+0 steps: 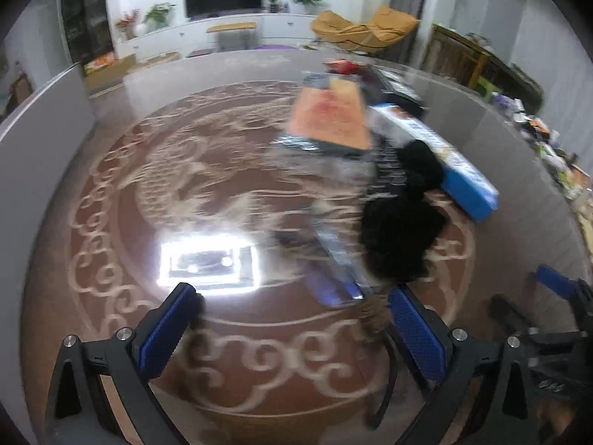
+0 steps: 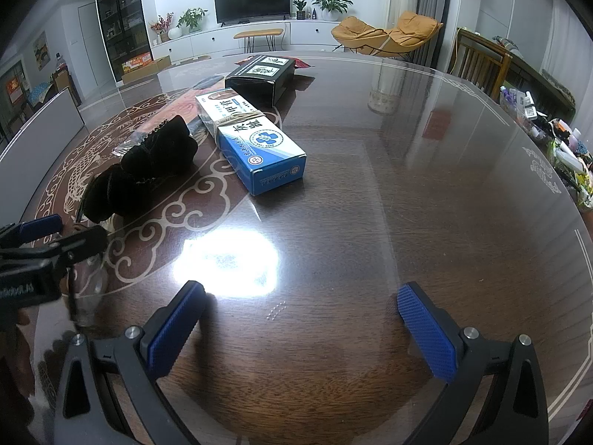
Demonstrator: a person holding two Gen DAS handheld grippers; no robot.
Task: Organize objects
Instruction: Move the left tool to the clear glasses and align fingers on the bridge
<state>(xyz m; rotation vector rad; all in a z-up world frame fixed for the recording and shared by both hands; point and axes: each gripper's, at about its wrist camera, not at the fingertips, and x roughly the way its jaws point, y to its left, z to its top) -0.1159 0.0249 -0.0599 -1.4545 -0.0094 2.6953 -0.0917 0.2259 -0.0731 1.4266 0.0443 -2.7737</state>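
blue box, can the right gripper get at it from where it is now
Probably yes. The right gripper is open and empty, and only bare table lies between it and the blue box. The black fabric sits beside the box, left of that path.

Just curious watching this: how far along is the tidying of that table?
Nothing looks sorted yet. The blue box, black box and black fluffy item lie loosely clustered on the table. Both the left tool and right tool are open and empty, so all is left.
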